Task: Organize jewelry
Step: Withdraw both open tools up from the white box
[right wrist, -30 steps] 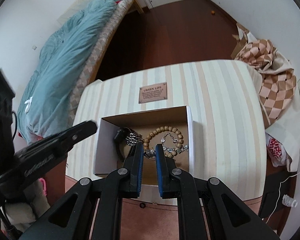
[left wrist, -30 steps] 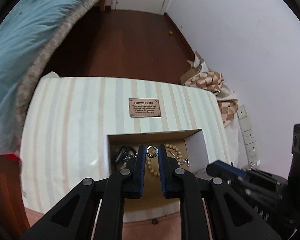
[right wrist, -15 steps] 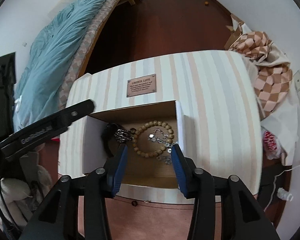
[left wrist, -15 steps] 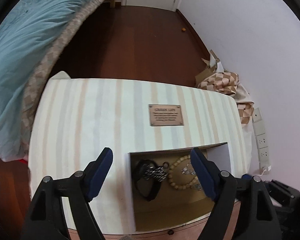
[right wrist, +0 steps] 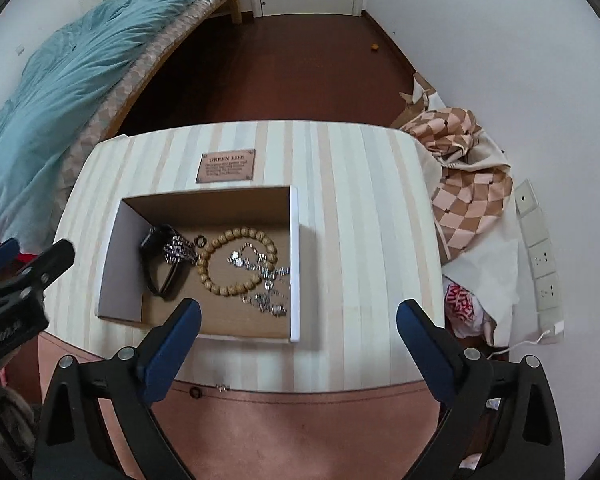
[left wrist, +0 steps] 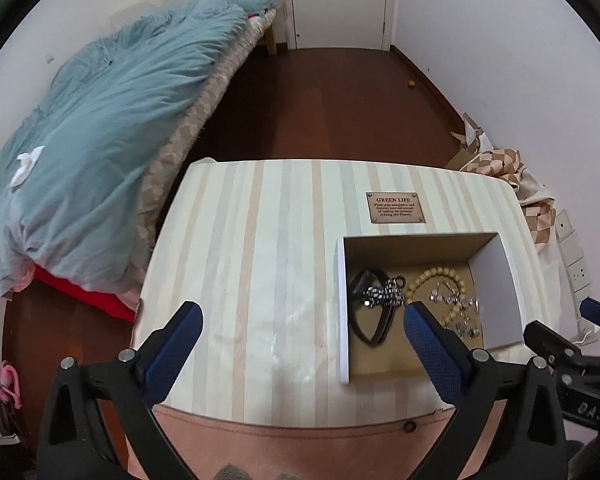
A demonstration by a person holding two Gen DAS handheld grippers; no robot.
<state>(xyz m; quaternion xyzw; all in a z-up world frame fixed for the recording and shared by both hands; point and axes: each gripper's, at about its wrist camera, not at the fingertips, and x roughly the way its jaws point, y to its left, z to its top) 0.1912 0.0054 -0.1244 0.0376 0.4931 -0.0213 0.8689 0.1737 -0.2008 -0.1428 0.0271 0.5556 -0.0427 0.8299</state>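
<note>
An open cardboard box (right wrist: pixel 294 240) (left wrist: pixel 342 300) sits on the striped table (right wrist: pixel 360 220) (left wrist: pixel 252 260). Inside lie a wooden bead bracelet (right wrist: pixel 236 262) (left wrist: pixel 434 276), a silver charm chain (right wrist: pixel 264 276) (left wrist: pixel 456 304), a black band with a silver link chain (right wrist: pixel 168 256) (left wrist: pixel 374 304) and a small black ring (right wrist: pixel 199 242). My right gripper (right wrist: pixel 298 344) is open and empty, raised above the box's near edge. My left gripper (left wrist: pixel 300 348) is open and empty, above the table left of the box.
A brown plaque (right wrist: pixel 226 166) (left wrist: pixel 396 208) is fixed to the table behind the box. A bed with a teal duvet (left wrist: pixel 92 128) stands at the left. Checked cloth and bags (right wrist: pixel 468 184) lie at the right by the wall. Wall sockets (right wrist: pixel 540 248) are at the right.
Both grippers were shut low inside the box, the left on a ring. Both have opened wide and pulled up and back. The jewelry stays in the box.
</note>
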